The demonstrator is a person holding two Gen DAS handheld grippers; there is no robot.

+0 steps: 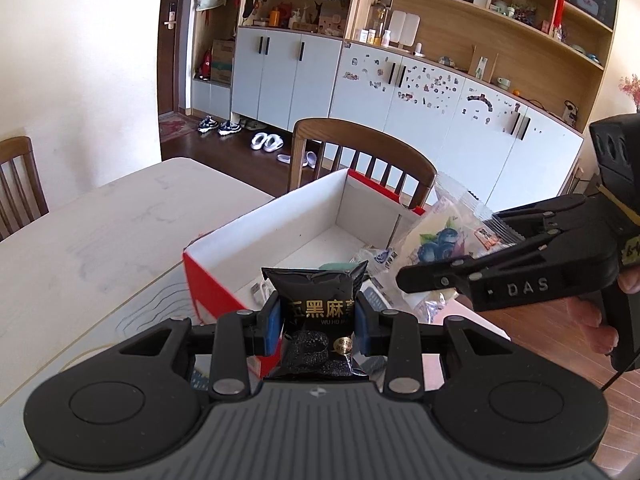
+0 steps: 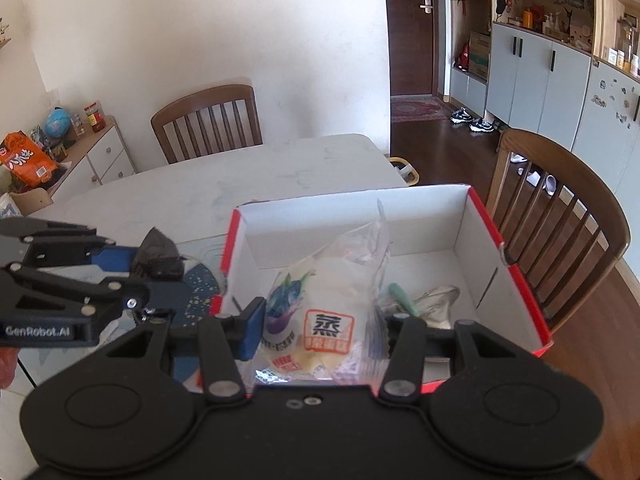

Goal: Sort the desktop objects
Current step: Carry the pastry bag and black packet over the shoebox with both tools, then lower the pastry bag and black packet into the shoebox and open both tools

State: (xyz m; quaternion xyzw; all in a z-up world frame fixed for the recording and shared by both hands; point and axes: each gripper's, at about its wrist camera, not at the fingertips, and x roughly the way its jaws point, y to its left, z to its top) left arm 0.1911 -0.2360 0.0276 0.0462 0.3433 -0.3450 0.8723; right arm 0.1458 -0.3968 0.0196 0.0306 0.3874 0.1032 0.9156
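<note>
My left gripper (image 1: 318,322) is shut on a black snack packet (image 1: 318,320) with gold lettering, held above the near corner of a red box with a white inside (image 1: 280,220). My right gripper (image 2: 320,328) is shut on a clear blueberry pastry packet (image 2: 320,300), held over the same box (image 2: 472,232). In the left wrist view the right gripper (image 1: 412,276) and its packet (image 1: 440,236) are at the right. In the right wrist view the left gripper (image 2: 144,276) and the black packet (image 2: 158,256) are at the left. Several small items (image 2: 420,300) lie in the box.
The box stands on a pale marble table (image 1: 100,232). A dark patterned mat (image 2: 196,284) lies left of the box. Wooden chairs stand behind the box (image 1: 360,152) and at the table's far side (image 2: 208,120). A low cabinet with an orange bag (image 2: 28,160) is at the left.
</note>
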